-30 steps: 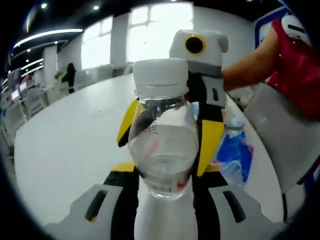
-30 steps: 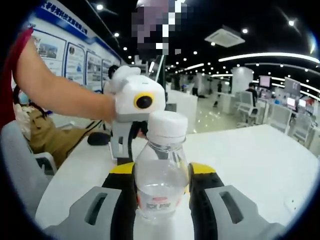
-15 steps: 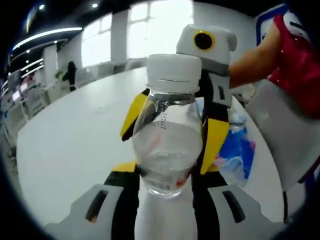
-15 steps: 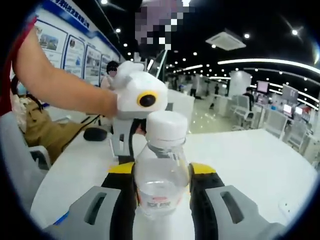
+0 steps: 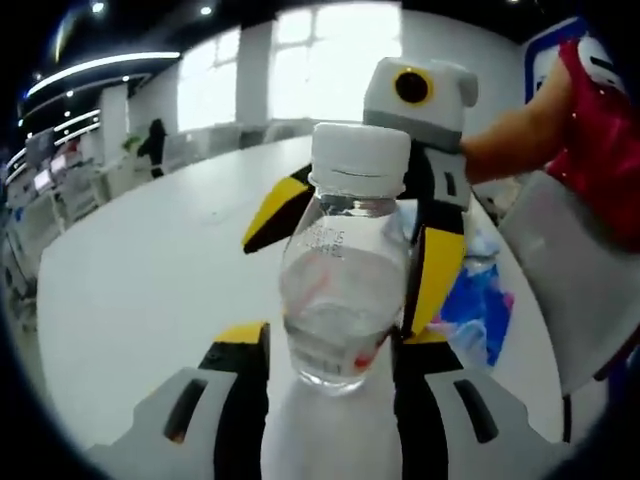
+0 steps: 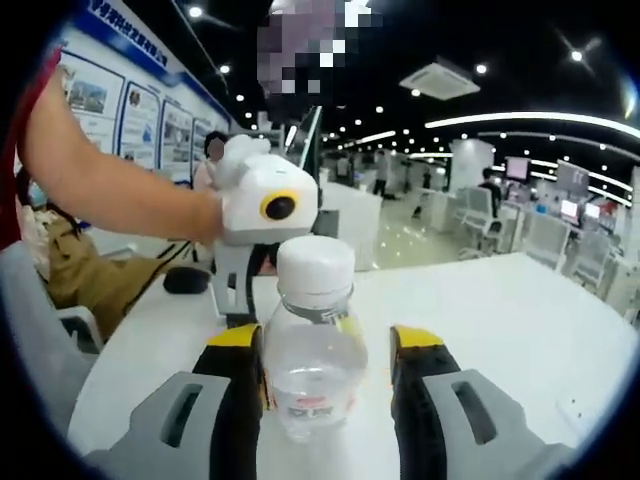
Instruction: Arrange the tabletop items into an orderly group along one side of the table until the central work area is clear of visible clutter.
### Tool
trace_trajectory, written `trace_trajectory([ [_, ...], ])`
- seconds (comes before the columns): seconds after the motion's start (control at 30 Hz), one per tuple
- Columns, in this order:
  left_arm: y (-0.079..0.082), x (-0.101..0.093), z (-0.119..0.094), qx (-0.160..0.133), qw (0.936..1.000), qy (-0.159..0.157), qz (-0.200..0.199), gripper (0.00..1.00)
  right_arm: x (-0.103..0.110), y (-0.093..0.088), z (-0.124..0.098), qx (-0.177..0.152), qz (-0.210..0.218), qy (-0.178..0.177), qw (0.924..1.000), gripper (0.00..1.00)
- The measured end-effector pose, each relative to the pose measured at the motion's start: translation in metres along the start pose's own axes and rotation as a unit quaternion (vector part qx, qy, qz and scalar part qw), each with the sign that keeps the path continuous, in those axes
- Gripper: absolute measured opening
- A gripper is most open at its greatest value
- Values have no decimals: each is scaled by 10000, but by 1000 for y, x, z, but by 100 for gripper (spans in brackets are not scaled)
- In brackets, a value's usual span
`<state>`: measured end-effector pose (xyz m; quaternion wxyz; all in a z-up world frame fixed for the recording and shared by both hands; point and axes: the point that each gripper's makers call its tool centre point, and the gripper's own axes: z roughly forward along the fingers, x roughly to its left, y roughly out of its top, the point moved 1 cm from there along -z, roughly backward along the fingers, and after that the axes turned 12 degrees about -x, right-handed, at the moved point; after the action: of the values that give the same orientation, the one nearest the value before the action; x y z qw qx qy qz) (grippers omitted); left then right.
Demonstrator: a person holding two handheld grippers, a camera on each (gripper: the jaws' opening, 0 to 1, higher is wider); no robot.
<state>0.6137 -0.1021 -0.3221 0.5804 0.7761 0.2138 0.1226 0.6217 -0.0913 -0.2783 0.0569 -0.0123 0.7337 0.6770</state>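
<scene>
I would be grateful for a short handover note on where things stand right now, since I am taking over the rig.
Right gripper: open, jaws on either side of the bottle, with a gap on one side.
Left gripper: jaws flank the same bottle from the opposite side; I cannot tell whether they grip it.
Bottle: clear, white cap, upright, low over the white table; whether it rests on it is unclear.
Blue packet: lying on the table beyond the bottle.
Done: nothing visibly grouped yet.
Left: settle the bottle at one side, probably beside the packet, then back both grippers off.
</scene>
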Motion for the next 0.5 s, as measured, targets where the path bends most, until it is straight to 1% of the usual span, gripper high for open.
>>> trace_trajectory([
  [0.1,-1,-1,-4,33,10000,52,-27,48,-1,-3,-6,92,20,-17,10000,54],
  [0.17,-1,-1,-8,51,9999,112,-60,51,-1,-3,-10,93,45,-30,9999,57],
  [0.27,0,-2,-14,29,9998,176,-84,51,0,-1,-20,145,6,7,9999,57],
  [0.33,1,-4,-18,5,9997,236,-113,53,-1,0,-29,171,7,21,9999,60],
  [0.4,3,-7,-22,-6,9995,288,-149,53,-1,-2,-38,265,26,21,9996,61],
  [0.5,5,-11,-26,-51,9991,362,-237,54,-1,-4,-52,299,131,-41,9995,62],
])
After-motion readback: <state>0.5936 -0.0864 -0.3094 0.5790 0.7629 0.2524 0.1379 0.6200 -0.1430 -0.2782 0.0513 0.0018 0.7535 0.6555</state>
